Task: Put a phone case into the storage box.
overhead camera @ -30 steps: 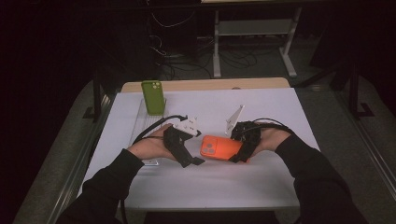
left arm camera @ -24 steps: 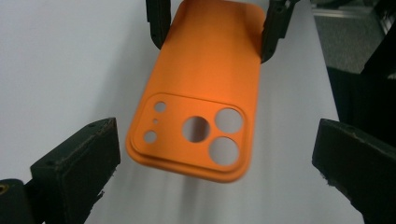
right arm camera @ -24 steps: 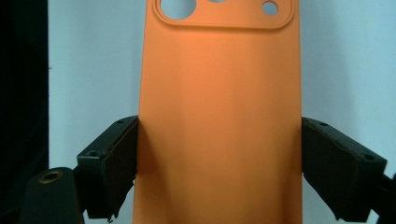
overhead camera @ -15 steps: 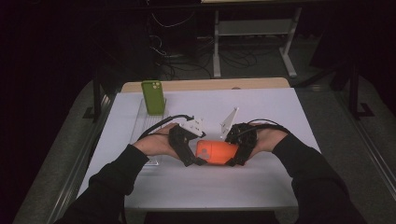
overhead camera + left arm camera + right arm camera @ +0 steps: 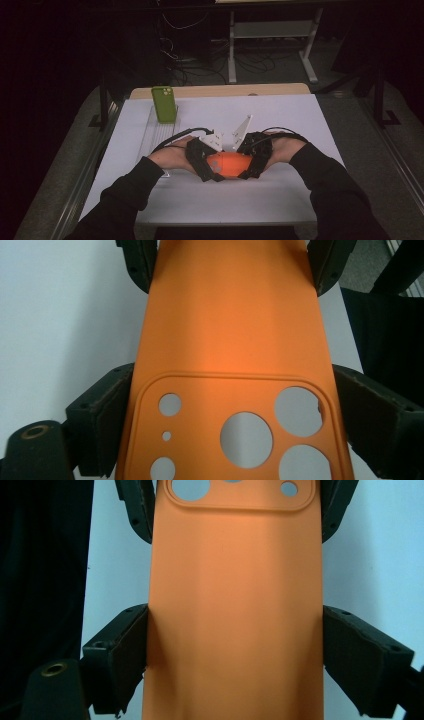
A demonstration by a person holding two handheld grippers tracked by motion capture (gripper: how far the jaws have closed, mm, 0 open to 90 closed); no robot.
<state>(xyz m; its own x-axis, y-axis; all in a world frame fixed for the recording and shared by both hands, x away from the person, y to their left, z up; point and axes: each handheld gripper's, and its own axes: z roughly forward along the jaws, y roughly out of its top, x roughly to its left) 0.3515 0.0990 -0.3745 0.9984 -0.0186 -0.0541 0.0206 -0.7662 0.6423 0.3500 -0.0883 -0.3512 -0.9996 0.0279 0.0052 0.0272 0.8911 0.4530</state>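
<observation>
An orange phone case (image 5: 229, 164) lies between the two grippers near the middle of the white table (image 5: 300, 115), somewhat toward the near edge; the left gripper (image 5: 212, 175) holds its camera-cutout end and the right gripper (image 5: 247, 172) holds the plain end, the two meeting over the case from opposite sides. In the left gripper view the case (image 5: 235, 330) runs lengthwise up between the black jaws, back face to the camera, with the round camera openings nearest the lens; the jaws have just been closing and their pads (image 5: 112, 415) now lie against the case's long edges, so this gripper is clamped on the case. In the right gripper view the case (image 5: 235, 605) likewise runs between the jaws, cutouts at the far end; the pads (image 5: 132, 652) bear on both long edges, so this gripper is also clamped on it; the other gripper's jaw tips show at the far end in each of these views. A green phone case (image 5: 164, 104) stands upright toward the far-left corner of the table, at the far end of a clear tray (image 5: 155, 137) that runs along the left edge; it is well apart from the orange one. Both forearms wear dark sleeves (image 5: 125, 200); a black cable (image 5: 175, 137) trails from the left gripper across the tray.
</observation>
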